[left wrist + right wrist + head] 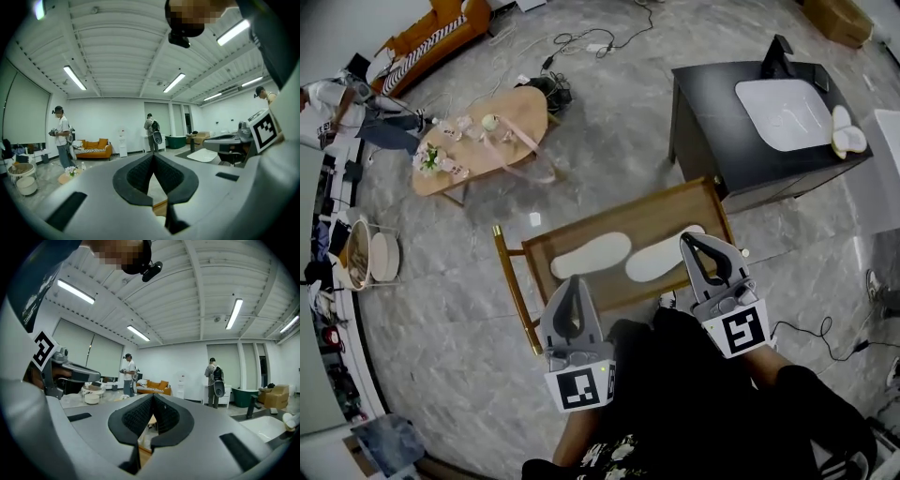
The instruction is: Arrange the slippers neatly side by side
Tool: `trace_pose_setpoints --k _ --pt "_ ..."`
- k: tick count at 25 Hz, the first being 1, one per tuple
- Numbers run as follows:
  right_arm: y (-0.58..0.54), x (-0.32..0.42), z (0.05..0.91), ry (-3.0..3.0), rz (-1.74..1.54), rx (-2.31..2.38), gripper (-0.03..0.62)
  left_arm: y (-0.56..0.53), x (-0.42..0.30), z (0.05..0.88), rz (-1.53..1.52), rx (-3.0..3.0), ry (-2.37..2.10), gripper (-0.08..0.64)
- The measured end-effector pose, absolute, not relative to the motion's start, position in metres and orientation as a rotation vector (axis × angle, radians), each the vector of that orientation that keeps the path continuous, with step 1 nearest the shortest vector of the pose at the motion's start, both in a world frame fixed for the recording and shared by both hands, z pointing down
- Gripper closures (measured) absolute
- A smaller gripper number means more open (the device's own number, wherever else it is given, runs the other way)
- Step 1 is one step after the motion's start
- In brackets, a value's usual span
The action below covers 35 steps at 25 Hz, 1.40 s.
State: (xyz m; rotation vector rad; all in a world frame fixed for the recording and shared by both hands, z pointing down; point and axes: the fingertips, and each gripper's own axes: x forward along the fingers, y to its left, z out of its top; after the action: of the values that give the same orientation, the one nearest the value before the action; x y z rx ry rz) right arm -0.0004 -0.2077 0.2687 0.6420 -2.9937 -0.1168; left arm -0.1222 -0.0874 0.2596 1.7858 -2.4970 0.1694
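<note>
Plainly empty, left gripper (574, 280) and right gripper (687, 240), jaws fully together.

Under you, the floor (469, 281) is grey veined stone, polished enough to shine. The low frame (619, 214) is varnished, honey-coloured wood, and on it the left slipper (591, 255) and the right slipper (659, 260) look white, soft and matt. Your left gripper (574, 279) and right gripper (689, 240) have smooth, matt grey plastic shells, and their pads (139, 174) are black, finely ribbed and rubbery. The cabinet (712, 103) is matt black, with a smooth white basin (783, 112). The oval table (502, 127) is pale wood, and the sofa (431, 37) is orange cloth.
</note>
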Motion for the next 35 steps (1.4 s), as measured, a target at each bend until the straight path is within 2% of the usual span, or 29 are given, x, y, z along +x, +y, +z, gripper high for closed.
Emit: trace_pose_setpoints --k 6,26,35 --pt "-0.2 -0.02 0.286 -2.989 -0.071 0.517 0.594 -0.071 -0.122 0.275 0.203 1.688 -2.484 0.558" --pt "-0.196 -0.036 0.285 -2.825 -0.111 0.693 0.594 -0.105 -0.162 0.293 0.047 1.9 -2.34 0.558" --pt "-0.169 -0.052 0.327 -2.801 0.113 0.467 0.594 -0.108 -0.161 0.331 0.086 1.861 -2.263 0.558"
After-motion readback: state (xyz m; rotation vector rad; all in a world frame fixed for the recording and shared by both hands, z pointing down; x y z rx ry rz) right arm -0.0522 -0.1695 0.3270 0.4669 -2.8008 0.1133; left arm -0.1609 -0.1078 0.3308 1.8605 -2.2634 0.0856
